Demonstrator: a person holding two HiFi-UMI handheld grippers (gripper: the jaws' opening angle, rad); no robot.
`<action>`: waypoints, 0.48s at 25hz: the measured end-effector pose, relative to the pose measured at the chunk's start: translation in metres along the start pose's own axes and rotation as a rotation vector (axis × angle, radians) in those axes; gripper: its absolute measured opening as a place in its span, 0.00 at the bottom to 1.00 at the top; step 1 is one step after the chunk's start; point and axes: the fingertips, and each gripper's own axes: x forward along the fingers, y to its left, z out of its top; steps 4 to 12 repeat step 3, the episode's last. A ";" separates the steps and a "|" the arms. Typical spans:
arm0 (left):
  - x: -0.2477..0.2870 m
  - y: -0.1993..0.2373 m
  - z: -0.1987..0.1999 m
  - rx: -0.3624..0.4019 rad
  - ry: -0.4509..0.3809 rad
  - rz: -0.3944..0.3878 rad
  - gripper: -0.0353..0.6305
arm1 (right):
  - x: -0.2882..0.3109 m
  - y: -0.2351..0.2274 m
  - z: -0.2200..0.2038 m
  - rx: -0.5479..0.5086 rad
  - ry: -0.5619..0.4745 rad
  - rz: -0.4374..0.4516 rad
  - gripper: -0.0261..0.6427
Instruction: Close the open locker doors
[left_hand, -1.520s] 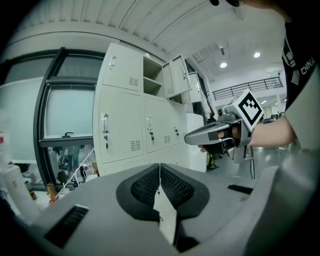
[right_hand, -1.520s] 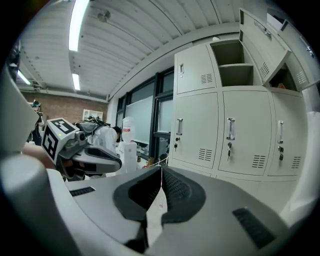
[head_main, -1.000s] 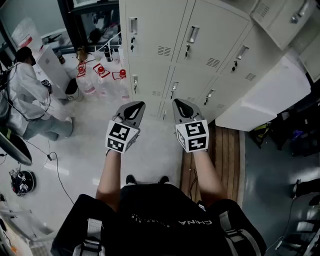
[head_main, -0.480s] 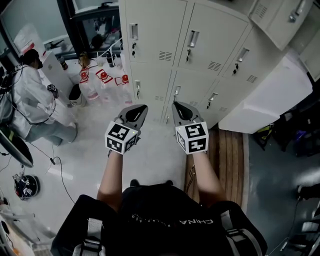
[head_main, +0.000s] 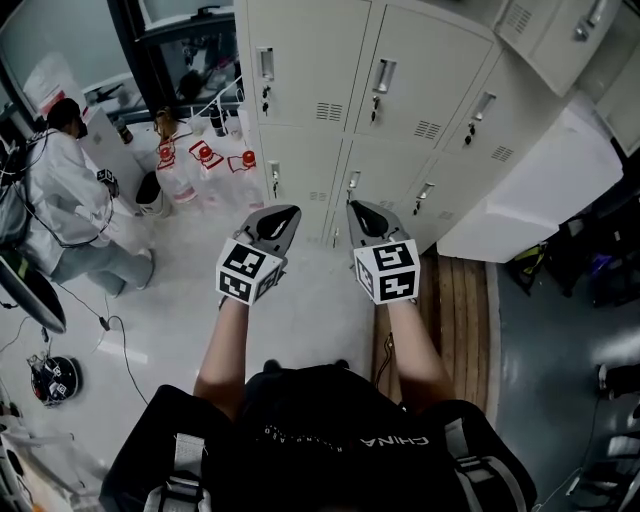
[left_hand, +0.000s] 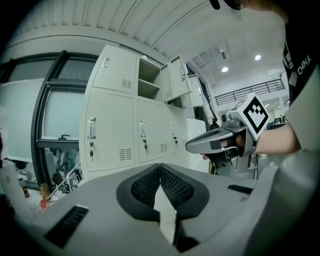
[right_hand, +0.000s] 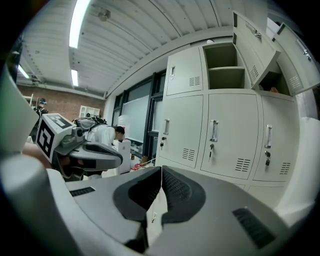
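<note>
A bank of cream lockers (head_main: 400, 90) stands in front of me, and its lower doors look shut. In the right gripper view an upper compartment (right_hand: 226, 70) stands open, its door (right_hand: 255, 37) swung out to the right. The same open door (left_hand: 178, 79) shows in the left gripper view. My left gripper (head_main: 275, 222) and right gripper (head_main: 362, 218) hover side by side, short of the lockers and touching nothing. Both are shut and empty: the left gripper (left_hand: 160, 167) and right gripper (right_hand: 161, 170) each have their pads together.
A person in a white coat (head_main: 60, 190) crouches at the left by the window. Clear jugs with red caps (head_main: 200, 160) stand beside the lockers. A wooden pallet (head_main: 455, 300) lies on the floor at the right, below a pale panel (head_main: 530, 190) jutting from the lockers.
Both grippers stay side by side and shut. The head view has shifted slightly, so the lockers sit a little lower in the picture.
</note>
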 end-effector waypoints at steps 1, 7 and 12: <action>0.000 0.000 0.000 -0.005 -0.004 -0.001 0.09 | 0.000 0.000 0.000 0.002 0.000 -0.001 0.09; 0.000 0.002 0.001 -0.020 -0.013 -0.004 0.09 | 0.002 -0.001 0.000 0.008 0.000 -0.001 0.09; 0.000 0.002 0.001 -0.020 -0.013 -0.004 0.09 | 0.002 -0.001 0.000 0.008 0.000 -0.001 0.09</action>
